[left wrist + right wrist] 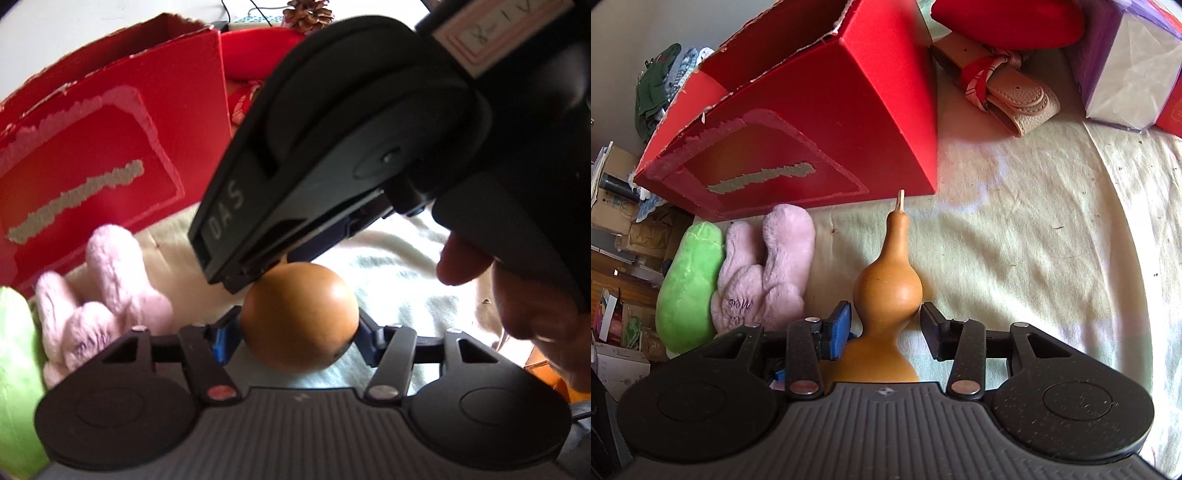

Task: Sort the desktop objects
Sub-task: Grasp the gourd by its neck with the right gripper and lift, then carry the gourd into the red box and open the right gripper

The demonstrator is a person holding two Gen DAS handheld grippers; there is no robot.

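A brown gourd [886,288] with a thin neck and stem lies on the cream cloth. In the left wrist view its round base [299,321] sits between my left gripper's [295,332] fingers, which are closed against its sides. My right gripper [886,325] straddles the gourd's waist with small gaps on both sides, so it looks open. The right gripper's body [332,155] hangs over the gourd in the left wrist view, held by a hand [517,295].
An open red cardboard box [798,122] stands behind the gourd. A pink plush [764,273] and a green plush [689,284] lie left of it. A beige rolled pouch [1004,92], a red item [1008,22] and a purple-white box [1126,66] are at the back right.
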